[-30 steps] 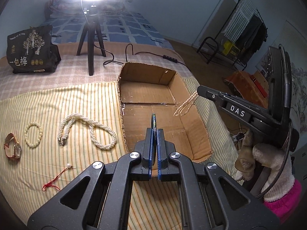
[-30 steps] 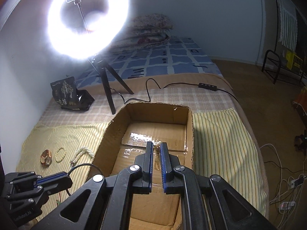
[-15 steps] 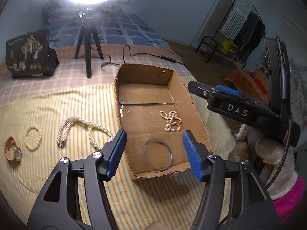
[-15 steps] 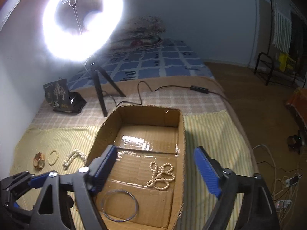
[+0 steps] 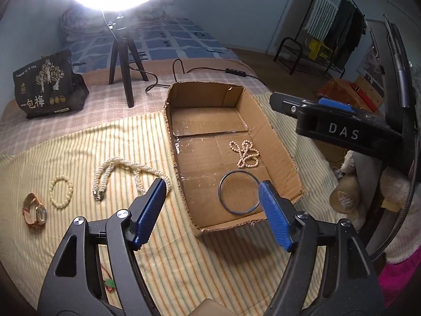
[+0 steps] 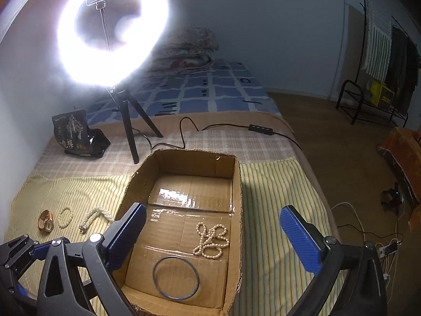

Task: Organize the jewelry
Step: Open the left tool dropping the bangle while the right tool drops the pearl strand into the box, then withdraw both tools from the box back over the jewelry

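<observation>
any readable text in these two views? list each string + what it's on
"DAS": white letters on the side of the right gripper, seen in the left wrist view.
"一包梅": large white characters on the black snack bag.
Small arched print and round badges on that bag: too small to read.
Yellow package under the clothes rack: print blurred, unreadable.

A glaring ring light [image 6: 113, 34] on a black tripod [image 6: 131, 129] stands on the bed [image 6: 210, 94]. Pale blue walls [image 6: 263, 26] meet a brown floor [image 6: 329, 131]; a clothes rack [image 6: 381, 60] stands at the right.
</observation>
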`<action>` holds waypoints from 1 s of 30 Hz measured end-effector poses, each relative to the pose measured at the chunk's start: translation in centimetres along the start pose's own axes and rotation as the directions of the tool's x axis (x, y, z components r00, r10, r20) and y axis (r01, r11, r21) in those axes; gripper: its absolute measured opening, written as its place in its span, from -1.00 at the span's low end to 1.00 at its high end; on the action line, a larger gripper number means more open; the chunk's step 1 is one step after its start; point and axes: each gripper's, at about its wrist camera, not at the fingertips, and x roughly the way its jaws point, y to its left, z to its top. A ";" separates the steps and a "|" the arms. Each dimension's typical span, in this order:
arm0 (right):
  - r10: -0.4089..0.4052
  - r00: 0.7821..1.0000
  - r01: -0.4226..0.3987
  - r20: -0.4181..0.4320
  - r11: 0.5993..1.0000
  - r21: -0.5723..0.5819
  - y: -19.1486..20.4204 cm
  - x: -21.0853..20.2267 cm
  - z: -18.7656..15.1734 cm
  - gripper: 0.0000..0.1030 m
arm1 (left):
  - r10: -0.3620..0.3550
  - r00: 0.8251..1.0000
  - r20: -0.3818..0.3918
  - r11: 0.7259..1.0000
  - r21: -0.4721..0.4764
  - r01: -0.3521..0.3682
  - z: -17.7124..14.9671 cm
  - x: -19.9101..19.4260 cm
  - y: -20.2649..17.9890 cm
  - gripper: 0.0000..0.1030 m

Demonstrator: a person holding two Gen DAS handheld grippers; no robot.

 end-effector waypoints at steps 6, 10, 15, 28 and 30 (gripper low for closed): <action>-0.002 1.000 0.002 0.019 1.000 -0.009 0.5 -1.5 -0.2 0.99 | 0.024 1.000 0.007 0.999 0.026 -0.025 -0.6 -1.3 0.3 0.46; -0.003 1.000 0.003 0.027 1.000 -0.015 1.0 -2.3 -0.3 0.99 | 0.038 0.999 0.020 0.999 0.028 -0.039 -0.9 -2.4 0.8 0.46; -0.005 0.999 0.006 0.038 0.999 -0.032 1.8 -3.4 -0.4 0.99 | 0.050 0.998 0.031 0.999 -0.003 -0.050 -0.9 -4.1 2.1 0.46; 0.033 0.995 -0.026 0.095 0.997 -0.069 3.7 -7.3 -0.8 0.99 | 0.132 0.982 0.132 0.989 -0.086 -0.121 -0.9 -10.9 7.4 0.46; 0.056 0.993 -0.047 0.103 0.995 -0.088 4.7 -7.8 -1.1 0.99 | 0.152 0.980 0.130 0.984 -0.112 -0.138 -1.1 -11.4 9.0 0.46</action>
